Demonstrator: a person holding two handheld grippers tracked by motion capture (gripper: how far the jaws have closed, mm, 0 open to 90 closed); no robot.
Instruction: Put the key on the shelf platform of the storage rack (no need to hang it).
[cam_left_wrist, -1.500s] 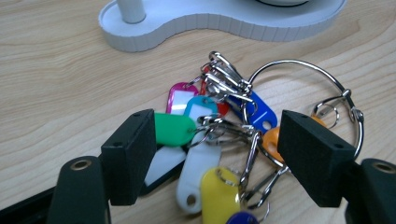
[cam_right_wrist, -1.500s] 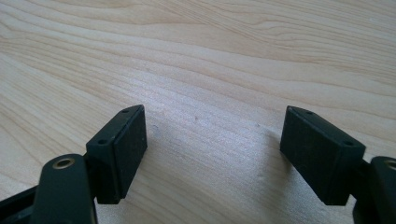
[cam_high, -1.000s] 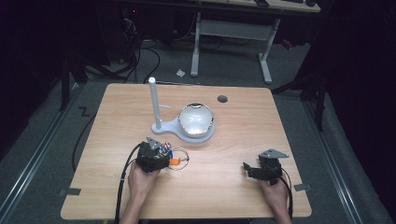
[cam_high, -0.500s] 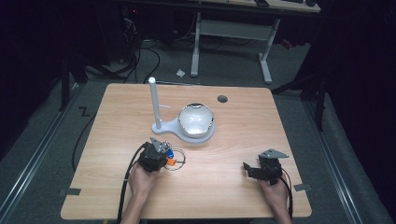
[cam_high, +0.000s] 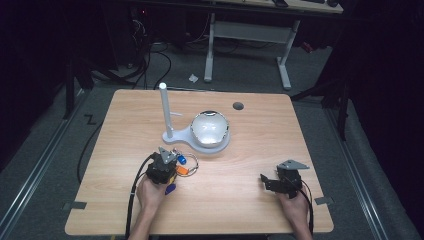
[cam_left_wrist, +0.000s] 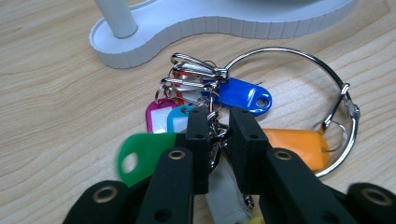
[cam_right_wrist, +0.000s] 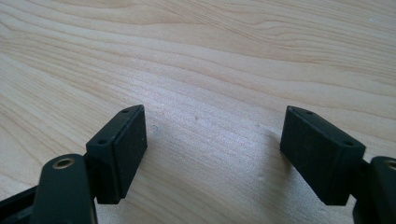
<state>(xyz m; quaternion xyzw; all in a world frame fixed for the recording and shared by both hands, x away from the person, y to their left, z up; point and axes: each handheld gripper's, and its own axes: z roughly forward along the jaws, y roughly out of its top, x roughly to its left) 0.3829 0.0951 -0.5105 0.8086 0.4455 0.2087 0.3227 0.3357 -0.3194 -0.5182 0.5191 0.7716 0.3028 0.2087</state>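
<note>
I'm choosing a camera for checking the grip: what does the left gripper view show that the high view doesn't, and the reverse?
Left gripper view: the green plastic tag, blue plastic tag and orange plastic tag as separate tags, plus the small steel rings between the left tool's jaws, which have just been closing. High view: the whole light wooden table, the white dome, and the right tool resting apart. Both: the large steel key ring and the white stand.

White stand (cam_high: 196, 134) blocking me just ahead of my left gripper (cam_high: 167, 162), bare tabletop (cam_high: 250, 150) around my right gripper (cam_high: 267, 181)
</note>
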